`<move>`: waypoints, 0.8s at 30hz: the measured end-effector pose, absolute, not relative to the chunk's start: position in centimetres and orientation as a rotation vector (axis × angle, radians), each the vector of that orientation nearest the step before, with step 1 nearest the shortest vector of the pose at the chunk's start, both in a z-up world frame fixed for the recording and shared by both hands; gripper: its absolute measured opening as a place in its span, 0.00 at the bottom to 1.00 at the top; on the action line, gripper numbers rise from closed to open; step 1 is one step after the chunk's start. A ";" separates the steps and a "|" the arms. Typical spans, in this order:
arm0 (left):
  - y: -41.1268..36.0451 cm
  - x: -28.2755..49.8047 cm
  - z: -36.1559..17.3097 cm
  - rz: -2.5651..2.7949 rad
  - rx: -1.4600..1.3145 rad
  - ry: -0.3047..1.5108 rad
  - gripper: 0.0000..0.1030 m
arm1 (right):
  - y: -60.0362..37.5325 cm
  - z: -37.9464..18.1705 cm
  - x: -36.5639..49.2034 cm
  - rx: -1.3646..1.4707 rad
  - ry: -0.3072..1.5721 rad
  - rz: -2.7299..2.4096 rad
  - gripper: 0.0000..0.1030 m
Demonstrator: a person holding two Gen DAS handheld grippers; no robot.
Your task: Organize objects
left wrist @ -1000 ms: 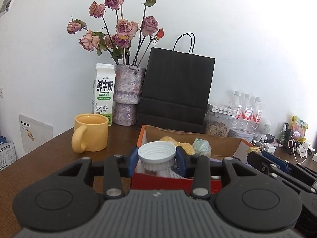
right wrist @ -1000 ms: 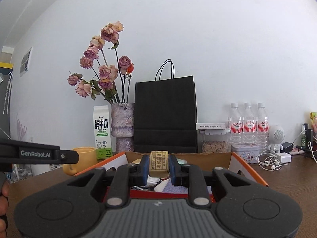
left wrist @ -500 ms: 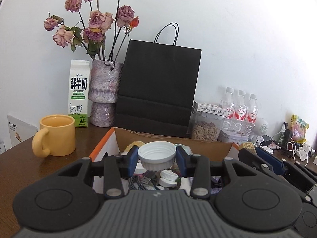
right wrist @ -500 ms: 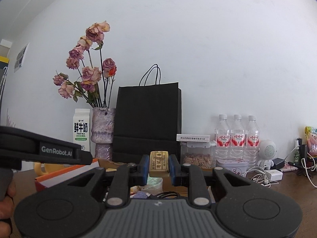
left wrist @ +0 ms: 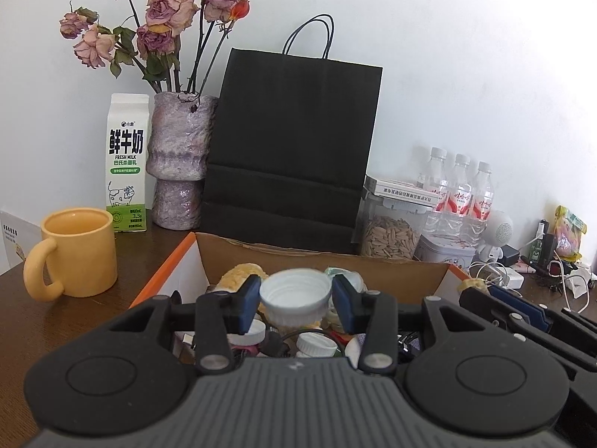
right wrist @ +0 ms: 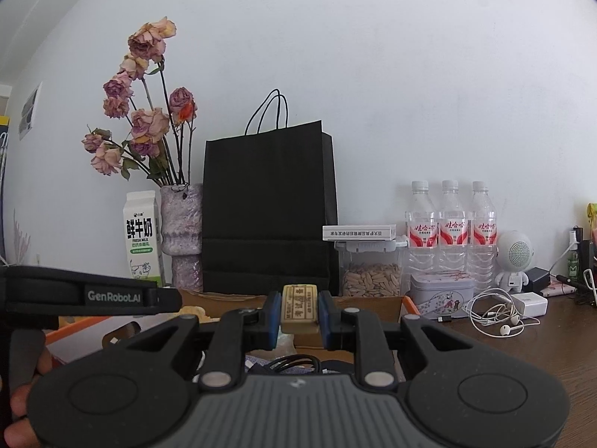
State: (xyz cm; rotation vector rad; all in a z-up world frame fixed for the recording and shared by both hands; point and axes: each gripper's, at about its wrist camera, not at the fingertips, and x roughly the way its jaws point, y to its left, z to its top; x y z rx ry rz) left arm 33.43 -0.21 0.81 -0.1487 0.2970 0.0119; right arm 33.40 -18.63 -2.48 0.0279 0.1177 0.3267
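An open cardboard box [left wrist: 313,257] with orange edges holds several caps, cables and small items. My left gripper [left wrist: 295,300] hovers over it, and its jaws are opening. A white plastic cap [left wrist: 295,291] sits between the blue pads, with a thin gap showing on each side. My right gripper [right wrist: 299,311] is shut on a small tan block [right wrist: 299,308] printed with characters. It holds the block just above the box's [right wrist: 369,306] near side. The left gripper's black body [right wrist: 112,296] crosses the left of the right wrist view.
A yellow mug [left wrist: 78,254] stands left of the box. Behind it, along the white wall, are a milk carton [left wrist: 126,164], a vase of dried roses [left wrist: 179,171] and a black paper bag [left wrist: 294,149]. At the right are a seed jar [left wrist: 390,235], three water bottles [left wrist: 460,194], a white speaker [right wrist: 516,257] and earphone cables [right wrist: 496,313].
Both grippers have moved forward and to the right over the box. The left jaws have spread away from the white cap. The right gripper still clamps the tan block.
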 end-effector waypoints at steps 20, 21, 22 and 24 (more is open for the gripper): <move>0.4 31.0 1.8 0.071 -0.118 0.231 1.00 | -19.6 -2.1 32.4 0.084 0.125 0.272 1.00; 0.5 30.5 2.0 0.073 -0.116 0.228 1.00 | -19.6 -2.1 32.1 0.085 0.127 0.273 1.00; 0.6 30.1 2.2 0.078 -0.108 0.230 1.00 | -19.7 -1.9 31.8 0.080 0.130 0.274 1.00; 0.7 29.1 2.6 0.084 -0.089 0.251 1.00 | -19.8 -1.8 30.9 0.069 0.136 0.276 1.00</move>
